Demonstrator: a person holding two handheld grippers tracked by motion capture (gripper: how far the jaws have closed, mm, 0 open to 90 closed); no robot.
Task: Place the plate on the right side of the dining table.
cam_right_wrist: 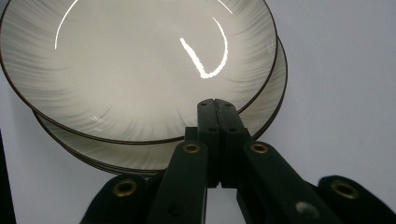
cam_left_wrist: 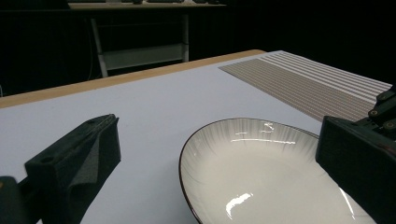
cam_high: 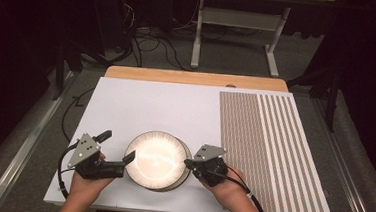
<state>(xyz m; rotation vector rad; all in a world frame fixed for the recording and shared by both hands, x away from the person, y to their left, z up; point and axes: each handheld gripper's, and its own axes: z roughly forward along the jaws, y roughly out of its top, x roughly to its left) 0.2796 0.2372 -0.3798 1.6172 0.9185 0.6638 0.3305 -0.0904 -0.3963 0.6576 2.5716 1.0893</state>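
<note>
Two stacked plates [cam_high: 156, 160] sat near the front edge of the white bench [cam_high: 141, 102], seen from the high view, with the left gripper [cam_high: 119, 149] just beside their left rim and the right gripper [cam_high: 188, 163] at their right rim. A striped mat [cam_high: 268, 141] covered the bench's right part. From the left gripper view, its jaws stood released, one hanging over the top plate [cam_left_wrist: 261, 177]. From the right gripper view, the jaws were clenched together, their tip over the plates' near rim; whether they touched it I could not tell.
</note>
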